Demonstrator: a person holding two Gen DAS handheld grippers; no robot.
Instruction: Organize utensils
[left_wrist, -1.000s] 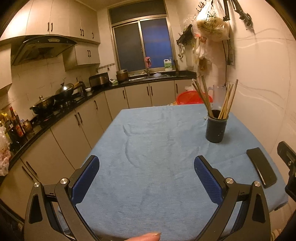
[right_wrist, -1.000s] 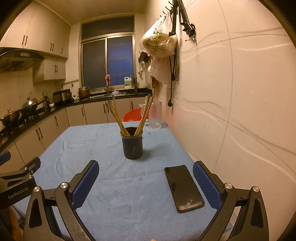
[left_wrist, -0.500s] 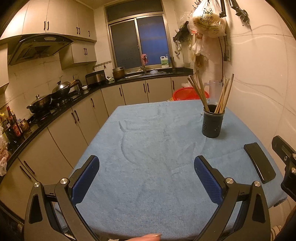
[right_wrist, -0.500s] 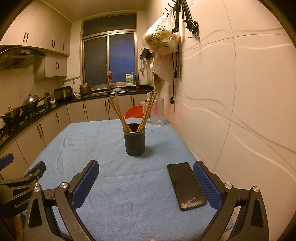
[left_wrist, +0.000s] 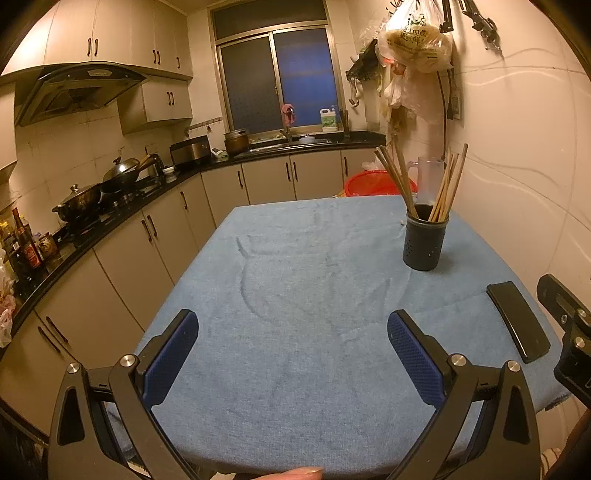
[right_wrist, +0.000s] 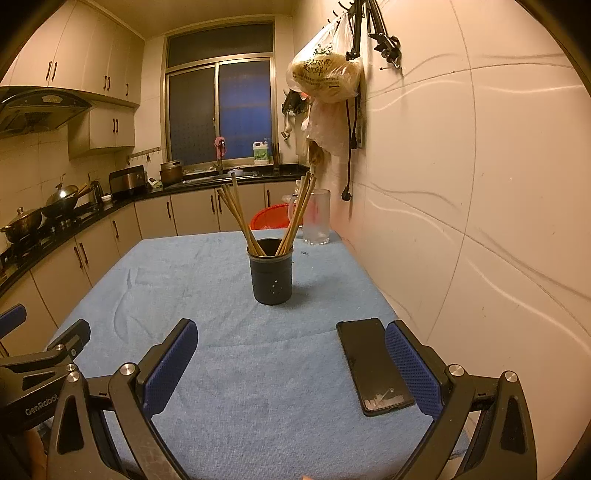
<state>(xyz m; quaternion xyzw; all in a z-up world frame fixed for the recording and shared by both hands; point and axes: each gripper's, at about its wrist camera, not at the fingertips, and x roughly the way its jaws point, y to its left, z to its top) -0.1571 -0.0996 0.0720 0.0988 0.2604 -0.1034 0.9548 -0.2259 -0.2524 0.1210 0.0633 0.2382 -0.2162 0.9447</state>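
A dark perforated utensil holder (left_wrist: 424, 243) (right_wrist: 272, 276) stands upright on the blue cloth of the table (left_wrist: 295, 295) (right_wrist: 207, 280), toward the wall side. Several wooden chopsticks (left_wrist: 448, 184) (right_wrist: 236, 218) lean out of it in two bunches. My left gripper (left_wrist: 291, 354) is open over the near edge of the table, nothing between its blue pads. My right gripper (right_wrist: 291, 363) is also open and empty, well short of the holder. The right gripper's frame shows at the right edge of the left wrist view.
A black phone (left_wrist: 518, 320) (right_wrist: 373, 365) lies flat on the cloth near the wall, beside my right gripper's right finger. A clear jug (right_wrist: 316, 218) and a red basin (right_wrist: 269, 218) sit behind the table. Kitchen counters with pots (left_wrist: 79, 197) run along the left.
Both grippers have drawn back from the table; the holder and the phone look farther away. Both stay open. Nothing on the table moved.
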